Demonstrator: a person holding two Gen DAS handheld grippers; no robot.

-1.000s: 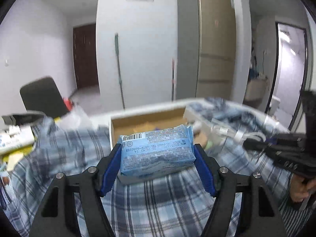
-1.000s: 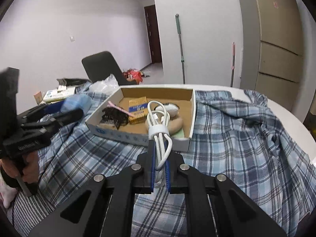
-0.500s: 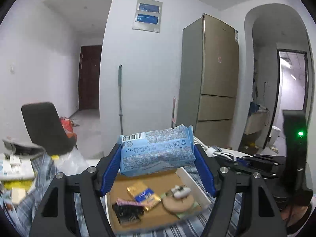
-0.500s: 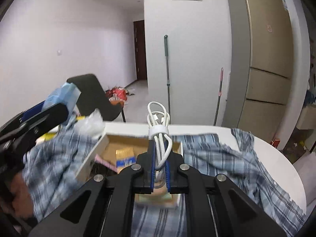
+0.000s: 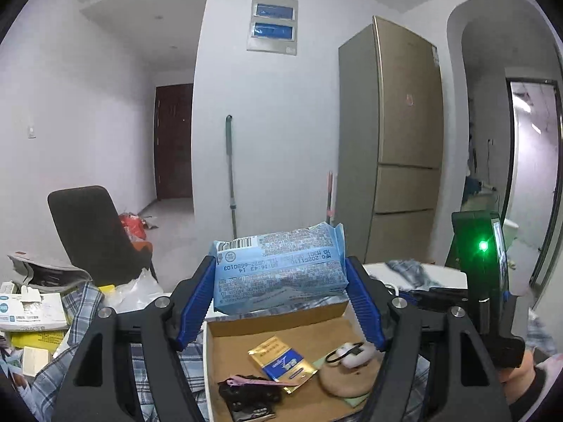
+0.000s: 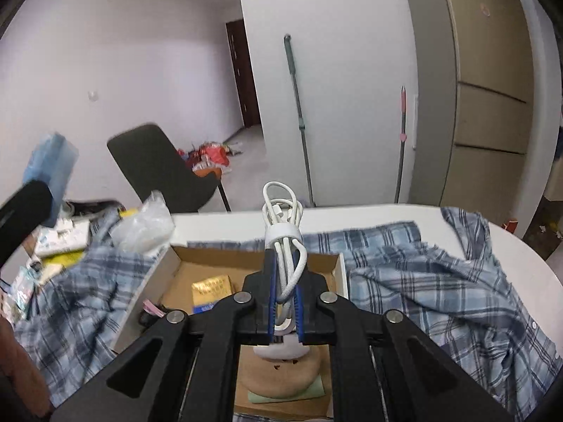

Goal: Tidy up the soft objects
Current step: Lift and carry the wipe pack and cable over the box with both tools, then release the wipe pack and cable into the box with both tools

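Blue tissue pack (image 5: 279, 271) clamped crosswise in left tool (image 5: 280, 293), held above far wall of cardboard box (image 5: 278, 318). White coiled cable (image 6: 283, 242) pinched tight in right tool (image 6: 283, 307), over box middle. Risks: pack soft, squeezed, may slip or tilt on release; cable loops may snag pads. Both tools close together over box, collision likely. Box floor crowded: gold packet (image 5: 285, 364), tan round pad (image 5: 346, 379), black item (image 5: 248, 395); free room near far wall only. Plaid cloth (image 6: 432, 288) bunched right of box, may catch tool.

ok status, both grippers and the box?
Left gripper shut on tissue pack. Right gripper shut on white cable. Both above open box. Nothing blocking it.
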